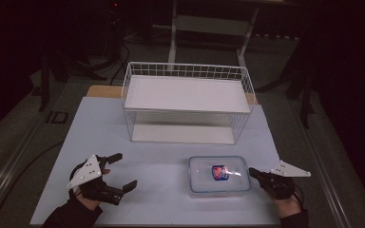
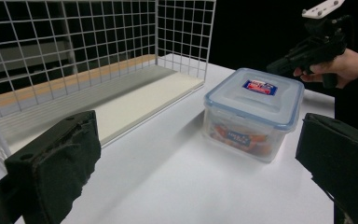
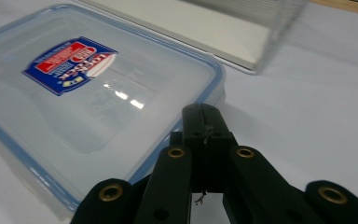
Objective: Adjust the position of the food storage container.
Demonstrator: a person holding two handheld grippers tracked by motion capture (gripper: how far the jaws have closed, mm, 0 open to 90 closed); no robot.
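A clear plastic food box (image 1: 219,175) with a blue-rimmed lid and a red-and-blue label sits on the white table, near the front right. My right gripper (image 1: 252,172) is shut with nothing in it, its tip at the box's right edge; in the right gripper view its closed jaws (image 3: 204,122) end just over the lid's rim (image 3: 216,79). My left gripper (image 1: 122,170) stands open at the front left, well apart from the box (image 2: 253,113), with bare table between its pads (image 2: 58,161).
A white wire rack (image 1: 187,102) with two shelves stands at the back middle of the table (image 1: 161,166), open toward me. Its lower shelf (image 2: 135,100) lies level with the tabletop. Dark floor and stands surround the table.
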